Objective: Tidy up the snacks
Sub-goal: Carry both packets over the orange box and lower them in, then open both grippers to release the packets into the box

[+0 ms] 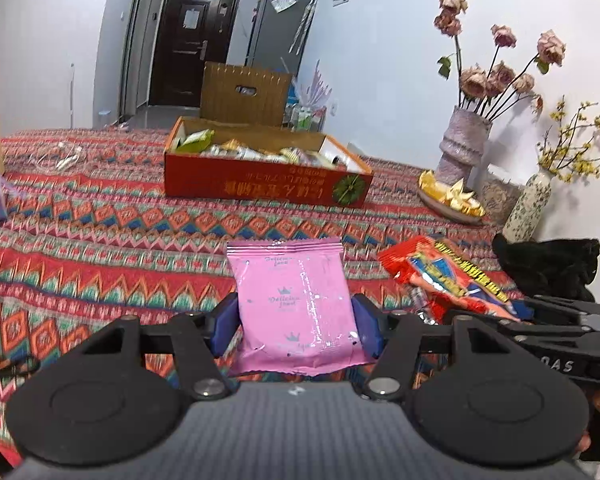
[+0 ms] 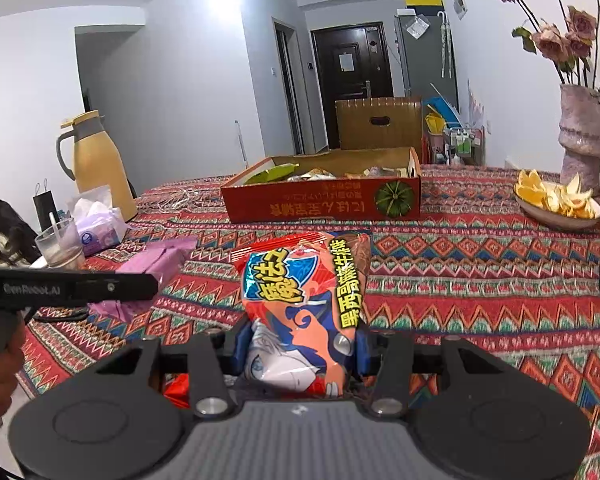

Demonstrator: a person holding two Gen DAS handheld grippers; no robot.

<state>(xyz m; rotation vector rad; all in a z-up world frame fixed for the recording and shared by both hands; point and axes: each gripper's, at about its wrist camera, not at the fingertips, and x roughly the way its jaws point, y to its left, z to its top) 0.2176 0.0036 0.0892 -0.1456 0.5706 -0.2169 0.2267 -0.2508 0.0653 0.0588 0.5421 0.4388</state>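
Observation:
A pink snack packet [image 1: 296,304] stands upright between the blue pads of my left gripper [image 1: 296,320], which is shut on it. A red and blue snack bag [image 2: 304,304] with yellow lettering is pinched in my right gripper [image 2: 300,344], shut on its lower part. That same bag [image 1: 444,276] and the right gripper's black fingers [image 1: 556,316] show at the right of the left wrist view. Ahead on the patterned tablecloth lies an open red cardboard box [image 1: 268,184], also seen from the right wrist [image 2: 324,200], with several snack packets inside.
A dish of orange peel [image 2: 556,200] and flower vases [image 1: 464,144] stand at the right by the wall. A yellow thermos jug [image 2: 96,164], tissue pack [image 2: 96,220] and plastic cup [image 2: 60,244] sit left. A purple wrapper [image 2: 160,260] lies nearby. A wooden chair back [image 1: 244,92] stands behind the box.

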